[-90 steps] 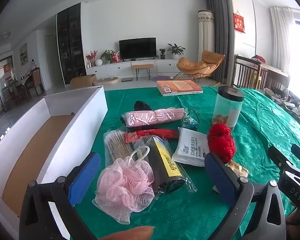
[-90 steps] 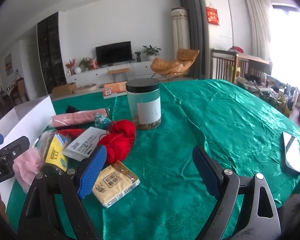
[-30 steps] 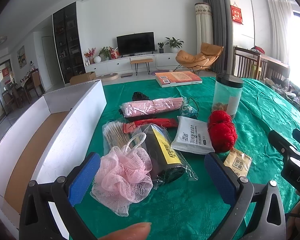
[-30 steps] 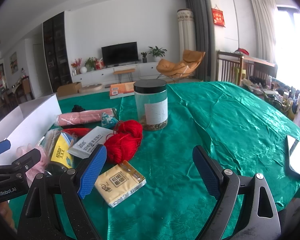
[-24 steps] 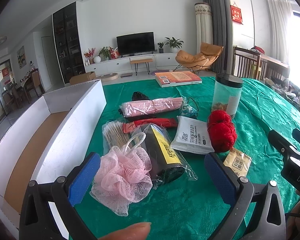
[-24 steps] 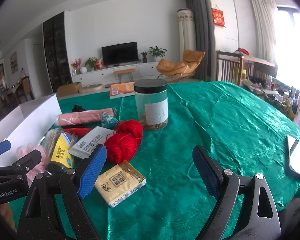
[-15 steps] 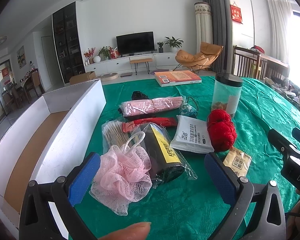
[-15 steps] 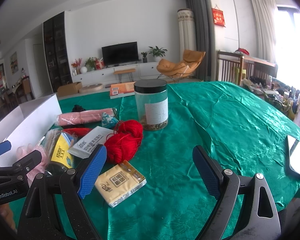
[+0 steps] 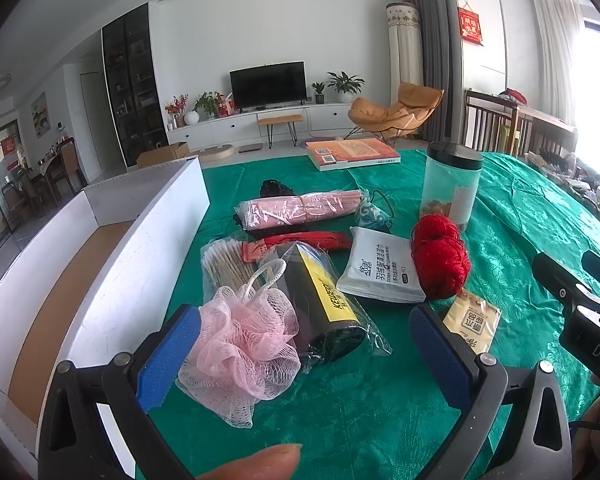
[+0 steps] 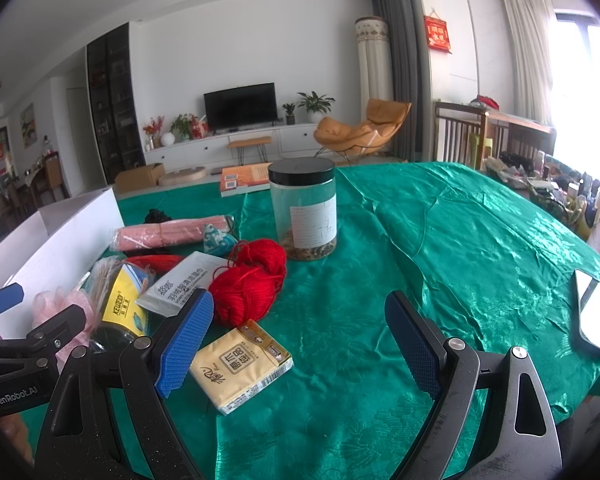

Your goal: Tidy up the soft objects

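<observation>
Both grippers are wide open and hold nothing. The left gripper (image 9: 304,344) hangs over the pink mesh bath sponge (image 9: 240,344) – it lies on the green satin tablecloth (image 9: 380,400), beside the long white cardboard box (image 9: 112,280). The right gripper (image 10: 300,340) hovers near the yellow tissue packet (image 10: 240,364) and the red yarn ball (image 10: 252,280).

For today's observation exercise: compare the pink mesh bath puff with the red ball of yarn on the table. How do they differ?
The pink mesh bath puff is pale, frilly netting with a white cord loop; the red ball of yarn is tightly wound strands in deep red. The puff lies beside the white box, between the fingers of the left hand-held gripper; the yarn lies near the clear jar. Both rest on the green cloth, ungripped.
</observation>
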A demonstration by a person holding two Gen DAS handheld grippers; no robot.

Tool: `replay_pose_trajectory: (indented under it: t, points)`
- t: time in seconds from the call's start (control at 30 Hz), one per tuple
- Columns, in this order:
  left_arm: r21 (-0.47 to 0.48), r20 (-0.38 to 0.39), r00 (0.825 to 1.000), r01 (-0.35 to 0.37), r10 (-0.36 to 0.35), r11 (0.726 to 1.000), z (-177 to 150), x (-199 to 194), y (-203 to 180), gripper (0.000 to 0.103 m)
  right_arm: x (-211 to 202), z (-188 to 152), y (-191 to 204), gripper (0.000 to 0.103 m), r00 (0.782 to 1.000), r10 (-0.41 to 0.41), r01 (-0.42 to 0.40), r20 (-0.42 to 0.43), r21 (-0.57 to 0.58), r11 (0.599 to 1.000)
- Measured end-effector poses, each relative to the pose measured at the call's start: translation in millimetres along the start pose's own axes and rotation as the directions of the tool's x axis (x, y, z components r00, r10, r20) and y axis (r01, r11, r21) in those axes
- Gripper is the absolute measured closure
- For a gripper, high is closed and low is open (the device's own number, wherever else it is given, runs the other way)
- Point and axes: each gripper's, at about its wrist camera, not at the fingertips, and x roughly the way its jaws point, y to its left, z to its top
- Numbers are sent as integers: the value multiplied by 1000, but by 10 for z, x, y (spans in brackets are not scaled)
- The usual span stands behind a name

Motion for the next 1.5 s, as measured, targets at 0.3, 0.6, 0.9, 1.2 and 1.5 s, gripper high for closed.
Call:
replay_pose_trajectory:
  t: [0.3, 0.6, 0.9, 1.2, 1.5]
  points:
    - [-1, 1, 1000, 1, -1, 1000, -3, 0, -2, 0, 1, 0, -1, 13, 1000, 0, 0, 0, 0, 1000]
    - [-1, 1, 1000, 0, 0, 1000, 0, 0, 0, 0, 2, 1, -2, 13, 1000, 1, -1, -1, 1, 1000]
    - [3, -2, 1000, 3, -3, 1000, -23, -8, -23, 0, 2, 1, -3, 13, 1000, 1, -1, -2, 1, 1000]
    - [4, -4, 1000, 3, -3, 1000, -37, -14, -25, 0, 5, -1, -2, 13, 1000, 2, -2, -7, 2, 1000]
    - [-4, 3, 1000, -1, 1, 1000, -76, -90, 75, 0, 37, -52, -108, 13, 999, 9, -6, -38, 84, 996]
